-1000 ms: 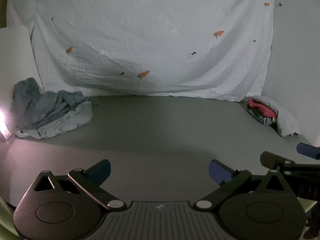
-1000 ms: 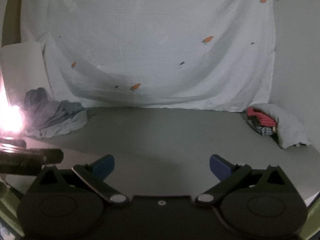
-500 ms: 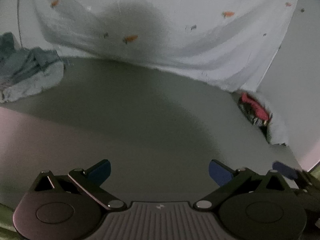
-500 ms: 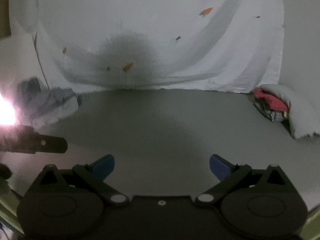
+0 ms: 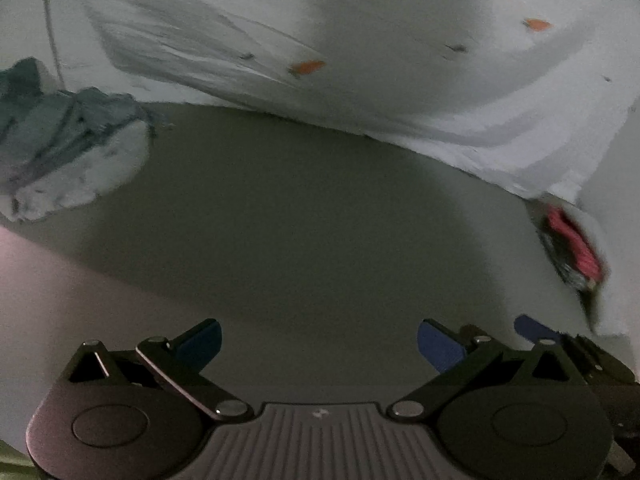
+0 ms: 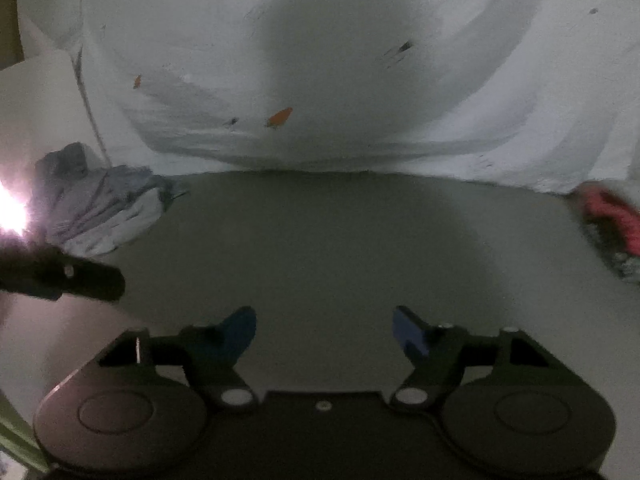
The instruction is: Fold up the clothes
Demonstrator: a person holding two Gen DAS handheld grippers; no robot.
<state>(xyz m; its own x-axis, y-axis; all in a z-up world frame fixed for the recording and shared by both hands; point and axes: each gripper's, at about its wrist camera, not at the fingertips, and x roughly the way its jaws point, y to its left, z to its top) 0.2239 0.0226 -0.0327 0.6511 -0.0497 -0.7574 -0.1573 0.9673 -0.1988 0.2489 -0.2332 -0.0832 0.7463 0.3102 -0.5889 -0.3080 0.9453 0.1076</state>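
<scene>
A rumpled pile of grey-blue clothes (image 5: 60, 148) lies at the far left of the grey table (image 5: 304, 216); the right wrist view shows the pile (image 6: 100, 208) too. A stack of folded clothes with a pink piece (image 5: 572, 240) sits at the right edge, blurred (image 6: 612, 216) in the right wrist view. My left gripper (image 5: 319, 344) is open over bare table, holding nothing. My right gripper (image 6: 325, 334) is open too, its blue pads closer together than before, nothing between them. Its blue tip (image 5: 534, 328) shows just right of my left gripper.
A white sheet with small orange carrot prints (image 6: 360, 80) hangs behind the table, with a round shadow on it. A bright light (image 6: 10, 212) glares at the left. The left gripper's dark body (image 6: 60, 274) reaches in from the left.
Both grippers have moved forward and lower over the table; the clothes pile looks larger. The right gripper's fingers have narrowed somewhat. The shadow on the sheet has grown.
</scene>
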